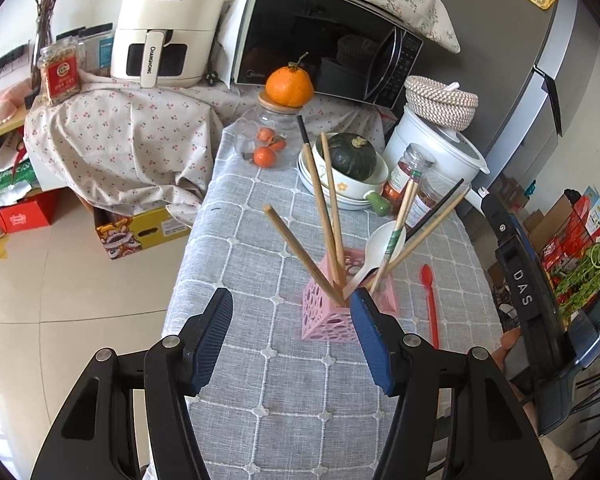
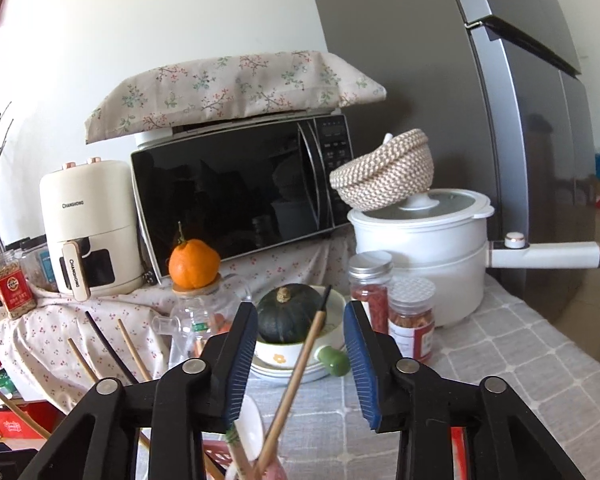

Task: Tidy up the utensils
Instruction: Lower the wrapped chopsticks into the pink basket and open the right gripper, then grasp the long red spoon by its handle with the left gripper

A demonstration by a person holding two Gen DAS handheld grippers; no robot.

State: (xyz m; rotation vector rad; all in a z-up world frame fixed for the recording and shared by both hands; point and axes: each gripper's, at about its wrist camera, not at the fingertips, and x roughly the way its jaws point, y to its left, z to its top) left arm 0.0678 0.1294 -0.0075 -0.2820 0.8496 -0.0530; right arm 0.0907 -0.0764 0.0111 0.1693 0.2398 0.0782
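Observation:
A pink perforated utensil holder stands on the grey checked tablecloth. It holds several wooden chopsticks and a white spoon. A red spoon lies flat on the cloth to its right. My left gripper is open and empty, just in front of the holder. My right gripper is open and hovers right above the holder; a dark-tipped chopstick rises between its fingers without touching them. The white spoon shows below. The right gripper's body shows at the right of the left wrist view.
Behind the holder stand stacked bowls with a green squash, spice jars, a glass jar with an orange on top, a white pot, a microwave and an air fryer. The table's left edge drops to the tiled floor.

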